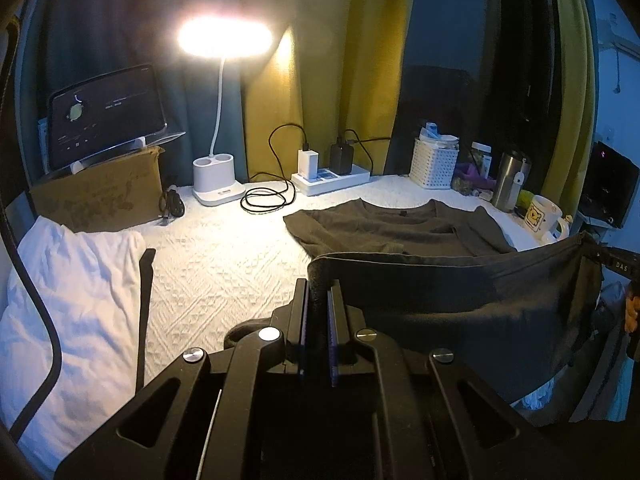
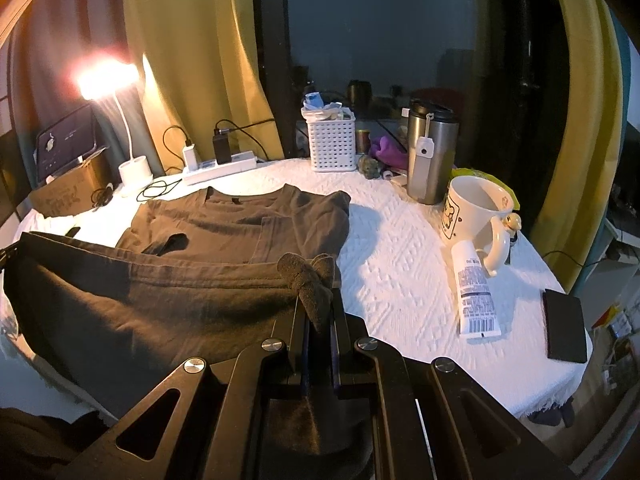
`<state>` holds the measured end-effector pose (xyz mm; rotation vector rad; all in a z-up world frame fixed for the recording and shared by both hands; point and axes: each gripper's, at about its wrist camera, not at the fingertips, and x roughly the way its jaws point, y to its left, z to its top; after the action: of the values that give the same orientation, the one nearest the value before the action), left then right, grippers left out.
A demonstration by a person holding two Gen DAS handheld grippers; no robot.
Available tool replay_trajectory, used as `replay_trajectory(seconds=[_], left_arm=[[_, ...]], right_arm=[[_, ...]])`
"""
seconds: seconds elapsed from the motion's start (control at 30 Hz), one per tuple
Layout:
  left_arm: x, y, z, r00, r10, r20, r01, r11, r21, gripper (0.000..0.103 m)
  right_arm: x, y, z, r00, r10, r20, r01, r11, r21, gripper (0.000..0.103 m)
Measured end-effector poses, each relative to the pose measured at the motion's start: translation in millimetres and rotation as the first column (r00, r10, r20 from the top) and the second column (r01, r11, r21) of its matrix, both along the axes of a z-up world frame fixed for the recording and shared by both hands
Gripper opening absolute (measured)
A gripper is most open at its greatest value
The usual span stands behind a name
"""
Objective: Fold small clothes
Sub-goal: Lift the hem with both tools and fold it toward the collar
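Left tongs [image 1: 318,292] and right tongs [image 2: 318,300] each clamp a hem corner of the dark shirt [image 2: 224,220], lifted near table [image 2: 400,264] edge; mid-fold, next likely carry hem toward collar.

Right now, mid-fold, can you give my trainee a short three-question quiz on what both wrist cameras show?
1. True or false: both the left gripper and the right gripper are shut on the dark grey-brown cotton T-shirt.
2. Multiple choice: what lies flat beside the white ceramic bear mug? A) a white squeeze tube B) a pair of scissors C) a spoon
3. Fill in: the raised edge of the shirt is its ____ end, since the collar lies flat on the white quilted table cover.

Key: 1 true. 2 A, the white squeeze tube. 3 hem.
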<state>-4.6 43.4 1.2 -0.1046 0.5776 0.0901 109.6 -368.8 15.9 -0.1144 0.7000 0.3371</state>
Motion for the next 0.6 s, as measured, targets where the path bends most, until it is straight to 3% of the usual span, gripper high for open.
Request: replay_trajectory(seconds=[0.37,0.6], left_arm=[[30.0,11.1,10.9,0.999,0.04,0.007,-0.04,0.999,0.0,0.006],[58.1,16.7,-1.3,0.999,0.041,-0.032,-0.042,0.999,-0.006,0.004]], right_arm=[[38.9,10.2,6.9,1.0,0.01,-0.003,-0.01,1.0,-0.001,0.007],[65.7,19.2,6.2,1.0,0.019,-0.011,-0.02,1.0,-0.014,0.007]])
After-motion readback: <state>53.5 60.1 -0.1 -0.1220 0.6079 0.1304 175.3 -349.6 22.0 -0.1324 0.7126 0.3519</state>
